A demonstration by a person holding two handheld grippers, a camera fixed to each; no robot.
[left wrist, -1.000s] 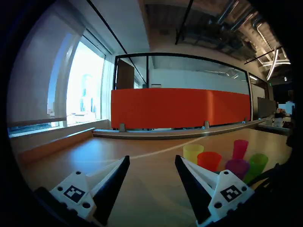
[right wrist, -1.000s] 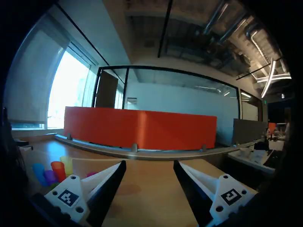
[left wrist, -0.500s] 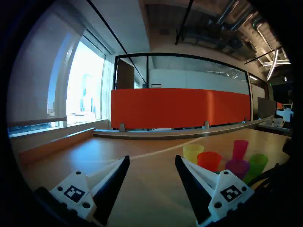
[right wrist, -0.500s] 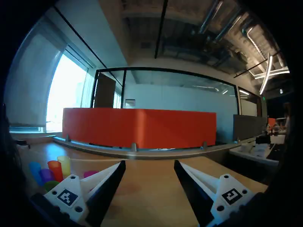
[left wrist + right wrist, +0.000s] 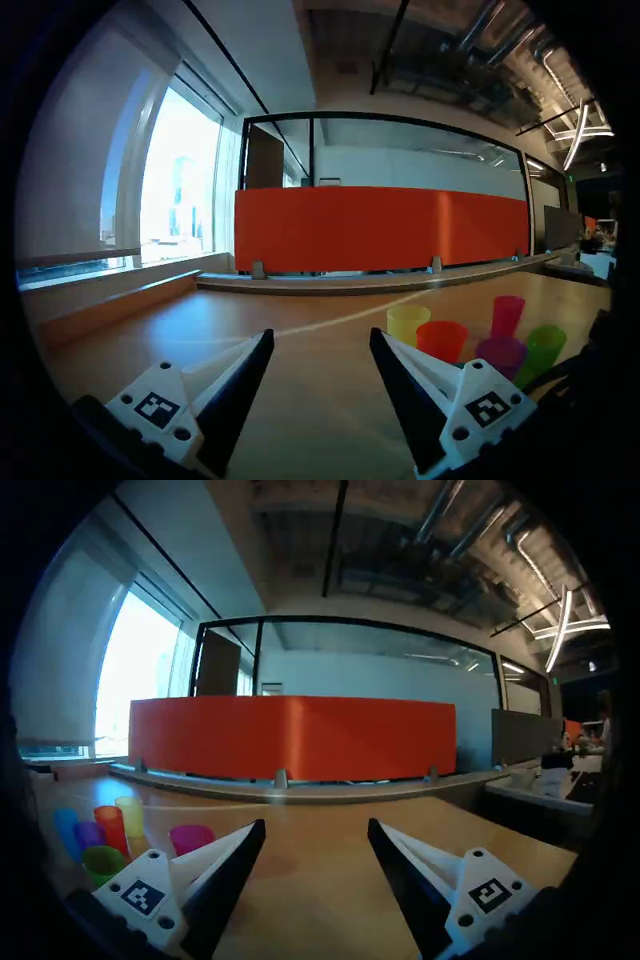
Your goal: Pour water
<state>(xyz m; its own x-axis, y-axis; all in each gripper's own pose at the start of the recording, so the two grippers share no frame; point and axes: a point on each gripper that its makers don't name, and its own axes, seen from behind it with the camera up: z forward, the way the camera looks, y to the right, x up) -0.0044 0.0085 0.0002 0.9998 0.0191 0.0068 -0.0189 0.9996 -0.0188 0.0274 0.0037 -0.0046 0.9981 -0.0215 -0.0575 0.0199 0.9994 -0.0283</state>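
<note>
- Looked along the left gripper (image 5: pixel 321 333), low over a pale wooden worktop (image 5: pixel 240 316). Held the jaws wide apart, with bare wood between them.
- Found a cluster of translucent plastic cups upright on the worktop, to the right of those jaws: a yellow cup (image 5: pixel 408 322) nearest the middle, an orange cup (image 5: pixel 442 340) just beside it, and a tall pink cup (image 5: pixel 507 314) behind. Found a purple cup (image 5: pixel 501 354) and a green cup (image 5: pixel 546 344) close together at the far right, with the purple one partly hidden by the right finger.
- Could not tell whether any of the cups held water.
- Looked along the right gripper (image 5: pixel 316 822) over the same wood. Held its jaws apart too, gripping nothing.
- Met the same cluster at the lower left of the right gripper view, with a blue cup (image 5: pixel 66 830) at the outer edge and the pink one nearest the left finger.
- Noted a smooth, lightly glossy wood surface with a faint pale seam curving across it.
- Saw a long orange partition panel (image 5: pixel 376 228) on small grey feet along the far edge of the worktop.
- Saw a black-framed glass wall (image 5: pixel 400 152) behind the panel, with a pale room beyond it.
- Saw a tall bright window (image 5: pixel 180 200) on the left, above a wooden ledge (image 5: pixel 112 300).
- Saw an open ceiling overhead, with exposed pipes (image 5: pixel 480 48) and thin light strips (image 5: pixel 578 132).
- Made out a neighbouring desk (image 5: pixel 536 788) past the right end of the worktop in the right gripper view. Found the things on it too blurred to name.
</note>
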